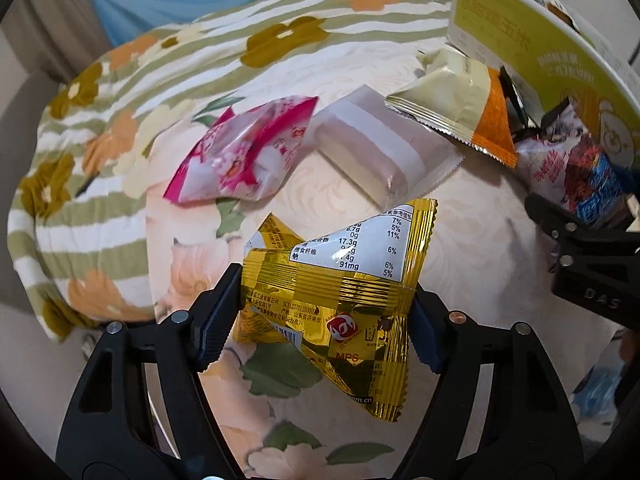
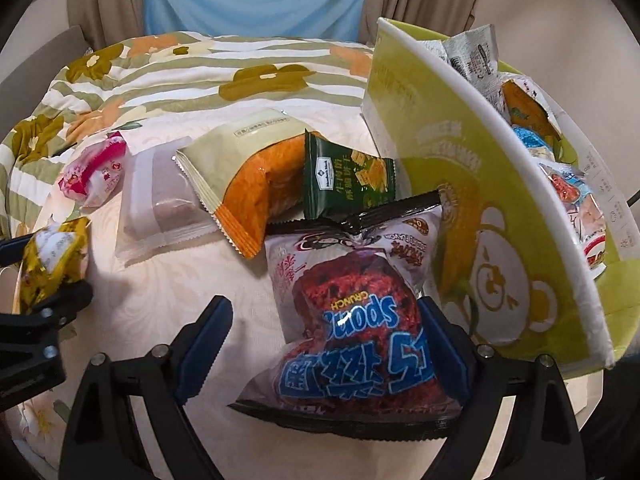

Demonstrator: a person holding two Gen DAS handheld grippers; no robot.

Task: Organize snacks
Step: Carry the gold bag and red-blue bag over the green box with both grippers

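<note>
A: How many snacks are out on the bed (image 2: pixel 168 292)?

B: Six loose packets, one of each: a gold foil packet (image 1: pixel 340 292), a pink packet (image 1: pixel 244 156), a clear wrapped cake (image 1: pixel 380 148), a cream-and-orange packet (image 2: pixel 248 168), a dark green cracker packet (image 2: pixel 344 180) and a big "Crunch" bag (image 2: pixel 360 320). More lie inside the yellow-green box (image 2: pixel 460 184); those overlap too much to count.

A: And the tongs?

B: Two sets. The left tongs (image 1: pixel 320 320) pinch the gold foil packet across its middle, creasing it, and it hangs clear of the bedding. The right tongs (image 2: pixel 324 352) stand wide around the Crunch bag: the right pad touches its edge, the left pad is apart from it. The bag lies flat.

A: Room to move?

B: Open bedding lies left of the Crunch bag and before the clear cake. The right is tight: the box wall stands just beside the bag, and the green and orange packets crowd its top seam.

A: The gold packet's look?

B: Shiny yellow foil with crimped ends, a white nutrition panel and a red logo.
</note>
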